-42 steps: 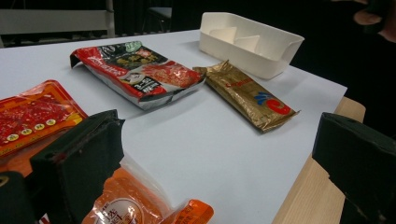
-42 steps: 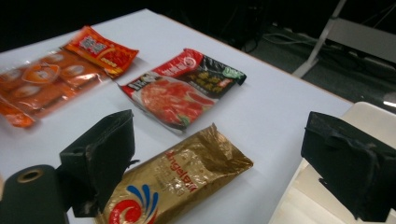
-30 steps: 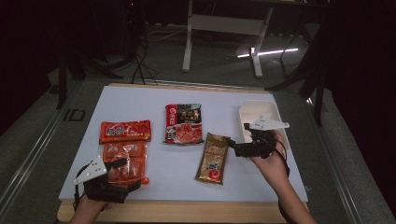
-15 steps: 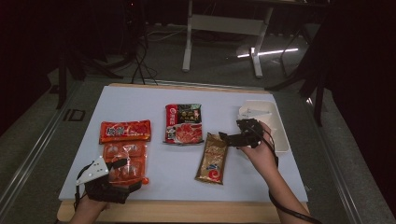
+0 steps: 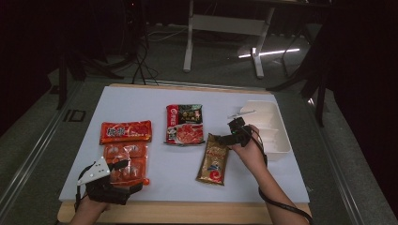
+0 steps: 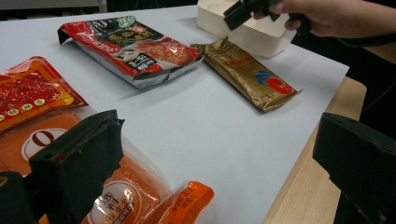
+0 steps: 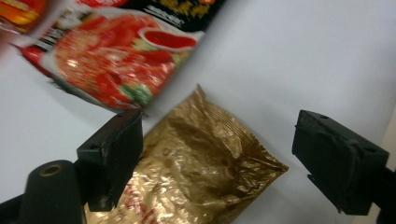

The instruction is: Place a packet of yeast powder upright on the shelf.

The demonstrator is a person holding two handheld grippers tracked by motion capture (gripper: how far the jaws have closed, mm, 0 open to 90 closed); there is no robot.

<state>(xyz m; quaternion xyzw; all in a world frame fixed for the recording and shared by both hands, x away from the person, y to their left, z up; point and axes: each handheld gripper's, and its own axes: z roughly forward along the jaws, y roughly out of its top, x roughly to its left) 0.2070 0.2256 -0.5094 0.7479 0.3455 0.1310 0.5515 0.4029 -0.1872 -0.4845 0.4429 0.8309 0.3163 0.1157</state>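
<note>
Right tongs (image 5: pixel 224 138) sit right over the top end of the gold packet (image 5: pixel 214 159), jaws wide apart and just easing inward, nothing pinched between them. In the right gripper view the crinkled foil (image 7: pixel 196 172) lies between the two black jaws, with no pad pressing on it. The packet itself lies flat on the bench (image 5: pixel 263 173), near the middle and toward the right.

Just beyond its top edge is the red-and-black soup packet (image 5: pixel 184 123), close beside it, almost corner to corner. On the other side, behind the right hand (image 5: pixel 248 147), the white tray (image 5: pixel 277 136) stands near the bench's right edge.

Over on the left, the left tongs (image 5: pixel 123 165) rest low with jaws spread, and one jaw lies over the clear orange packet (image 5: pixel 126 161). The left gripper view has that jaw against the wrapper (image 6: pixel 140 186), the other jaw out past the bench's wooden edge. A flat red packet (image 5: pixel 126 131) lies just beyond the orange one, their edges touching or nearly so.

A broad bare strip of white bench separates the left pair from the gold packet.
</note>
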